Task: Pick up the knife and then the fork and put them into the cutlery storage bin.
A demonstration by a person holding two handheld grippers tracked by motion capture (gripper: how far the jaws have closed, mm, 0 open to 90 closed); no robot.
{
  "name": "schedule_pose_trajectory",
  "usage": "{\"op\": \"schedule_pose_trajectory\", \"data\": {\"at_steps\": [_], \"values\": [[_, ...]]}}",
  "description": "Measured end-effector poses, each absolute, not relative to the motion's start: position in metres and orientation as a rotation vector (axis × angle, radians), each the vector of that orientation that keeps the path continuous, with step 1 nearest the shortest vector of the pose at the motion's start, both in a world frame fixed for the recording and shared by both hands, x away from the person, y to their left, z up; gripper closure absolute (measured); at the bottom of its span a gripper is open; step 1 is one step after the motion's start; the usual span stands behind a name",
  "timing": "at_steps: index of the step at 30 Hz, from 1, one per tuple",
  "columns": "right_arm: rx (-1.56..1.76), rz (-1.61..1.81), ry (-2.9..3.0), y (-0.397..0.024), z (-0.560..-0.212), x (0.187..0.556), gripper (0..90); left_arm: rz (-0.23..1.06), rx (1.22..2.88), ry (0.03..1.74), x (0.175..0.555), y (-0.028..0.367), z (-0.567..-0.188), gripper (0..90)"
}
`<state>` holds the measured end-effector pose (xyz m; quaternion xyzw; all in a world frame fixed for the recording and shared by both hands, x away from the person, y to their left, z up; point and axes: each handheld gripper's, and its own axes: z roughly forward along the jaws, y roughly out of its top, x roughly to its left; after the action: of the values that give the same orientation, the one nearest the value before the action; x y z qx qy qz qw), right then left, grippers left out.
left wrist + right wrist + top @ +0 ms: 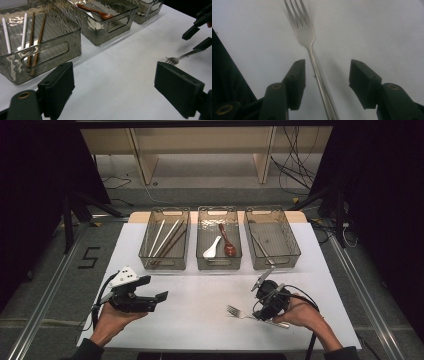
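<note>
Nearest the person, on the white tabletop, a steel fork lies between the right tool's parted jaws, untouched. Beside it, the left tool hovers wide open. Beyond stand three bins.

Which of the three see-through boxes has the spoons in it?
The middle box. It holds a white spoon and a brown spoon; the left box holds chopsticks.

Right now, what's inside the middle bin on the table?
The middle bin holds a white spoon and a brown wooden spoon, lying side by side on its floor. In the left gripper view the bin's near wall hides the white spoon.
</note>
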<state>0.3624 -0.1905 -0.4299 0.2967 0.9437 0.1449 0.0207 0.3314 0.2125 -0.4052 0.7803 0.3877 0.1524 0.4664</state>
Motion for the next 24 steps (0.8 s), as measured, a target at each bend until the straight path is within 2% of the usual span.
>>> {"op": "schedule_pose_trajectory", "data": {"at_steps": [24], "values": [[0.792,0.211,2.992,-0.181,-0.453,0.357,72.9,0.373,1.922,0.948,0.331,0.211,-0.406,15.5]]}}
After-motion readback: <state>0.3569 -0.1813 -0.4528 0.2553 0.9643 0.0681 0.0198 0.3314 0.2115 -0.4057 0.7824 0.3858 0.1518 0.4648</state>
